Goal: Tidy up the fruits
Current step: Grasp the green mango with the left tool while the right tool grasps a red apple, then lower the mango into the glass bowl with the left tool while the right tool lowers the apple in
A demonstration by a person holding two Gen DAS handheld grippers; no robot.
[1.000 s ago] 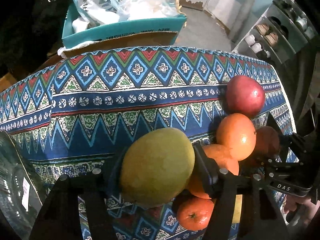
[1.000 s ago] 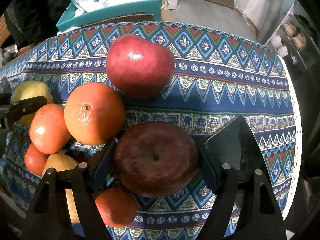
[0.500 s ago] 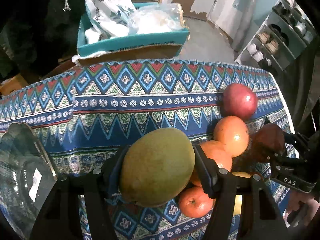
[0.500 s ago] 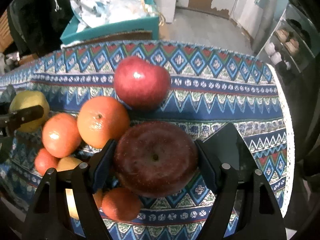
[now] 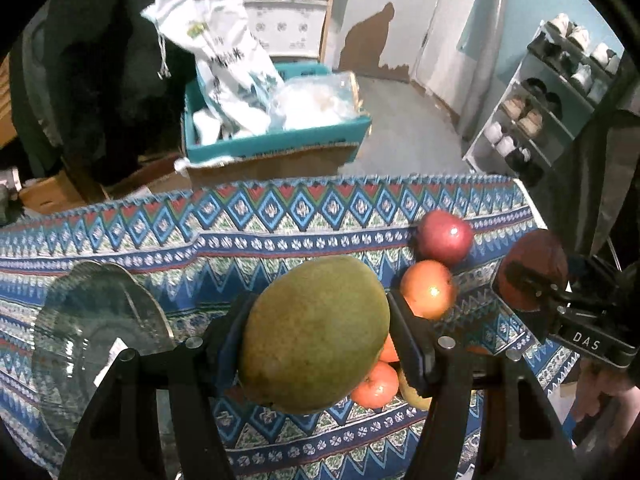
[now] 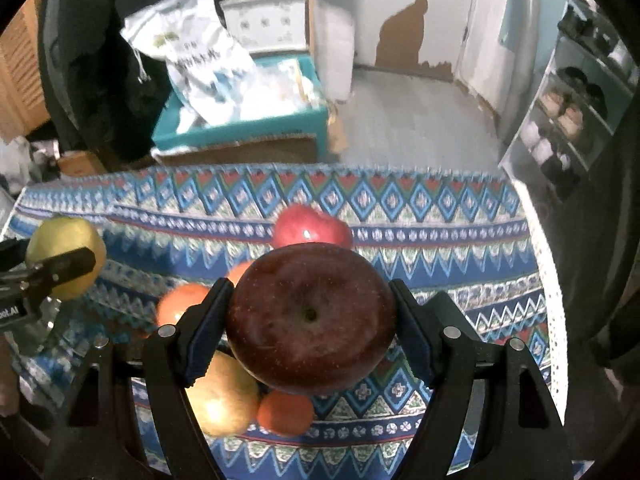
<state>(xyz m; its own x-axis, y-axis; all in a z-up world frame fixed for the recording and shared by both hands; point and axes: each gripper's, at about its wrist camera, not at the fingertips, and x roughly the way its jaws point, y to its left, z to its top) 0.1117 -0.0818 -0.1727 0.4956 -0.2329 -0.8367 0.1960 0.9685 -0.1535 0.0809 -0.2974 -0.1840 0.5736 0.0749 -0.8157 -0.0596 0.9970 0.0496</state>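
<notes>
1. Above the patterned worktop (image 5: 248,240), the left tool (image 5: 316,332) is gripping a green mango (image 5: 316,336) between its pads, partly open around the fruit's width; the mango is hanging clear of the cloth.
2. Over on the right side, the right tool (image 6: 310,324) is clamping a dark red apple (image 6: 310,322), its two fingers standing about as wide as the apple and pressing on both flanks; the apple is sitting above the cloth, not on it.
3. Below both tools, the other fruit is lying in a cluster: a brighter red apple (image 5: 444,236) farthest back, an orange (image 5: 428,294) just beside it, a small tangerine (image 6: 285,412) and a yellow pear (image 6: 222,396) nearest the front edge.
4. At the left of the worktop, a clear glass plate (image 5: 92,344) is waiting, apparently with no fruit on it.
5. Judging by this, the step in hand is carrying two picked fruits away from the pile; the next move is likely calling for a sideways carry toward the plate, lowering each fruit until it rests, then widening the tools gently so that neither rolls off.
</notes>
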